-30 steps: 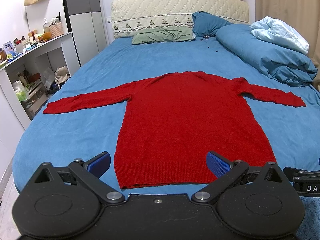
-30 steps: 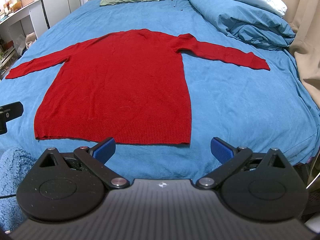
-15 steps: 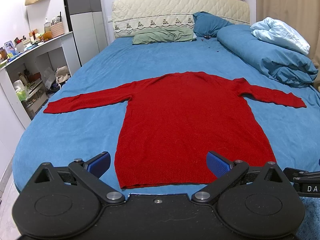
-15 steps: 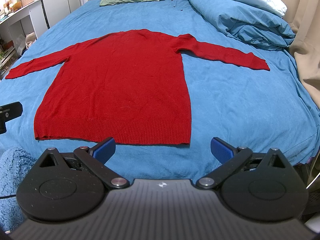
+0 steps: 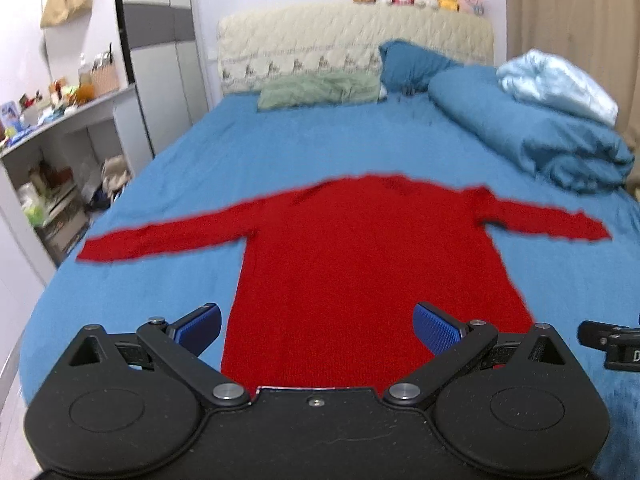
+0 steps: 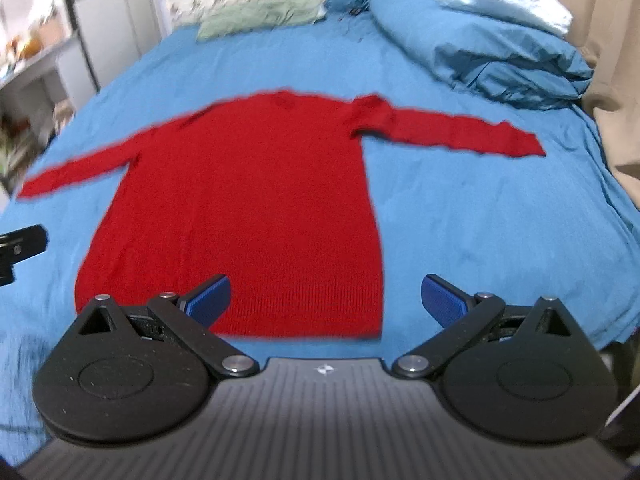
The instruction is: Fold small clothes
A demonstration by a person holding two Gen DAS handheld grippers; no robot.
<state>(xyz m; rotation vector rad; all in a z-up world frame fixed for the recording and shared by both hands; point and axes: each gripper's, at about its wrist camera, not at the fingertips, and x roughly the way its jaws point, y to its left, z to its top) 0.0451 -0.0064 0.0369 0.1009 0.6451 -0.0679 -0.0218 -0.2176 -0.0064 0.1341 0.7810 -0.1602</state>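
Observation:
A red long-sleeved sweater (image 5: 360,256) (image 6: 256,208) lies flat on the blue bed sheet (image 5: 280,144), both sleeves spread out sideways and the hem nearest me. My left gripper (image 5: 316,328) is open over the hem's middle, its blue pads (image 5: 200,326) holding nothing. My right gripper (image 6: 326,300) is open above the hem's right corner, with nothing between its pads (image 6: 444,298). Both now views are blurred by motion.
A rolled blue duvet (image 5: 532,136) with a pale blue blanket lies along the bed's right side. Pillows (image 5: 320,90) and a padded headboard sit at the far end. White shelves (image 5: 60,152) stand left of the bed; a beige curtain (image 6: 616,60) hangs right.
Both grippers have moved forward over the sweater's hem, which now sits lower and partly under them. Both stay open. The sweater has not moved.

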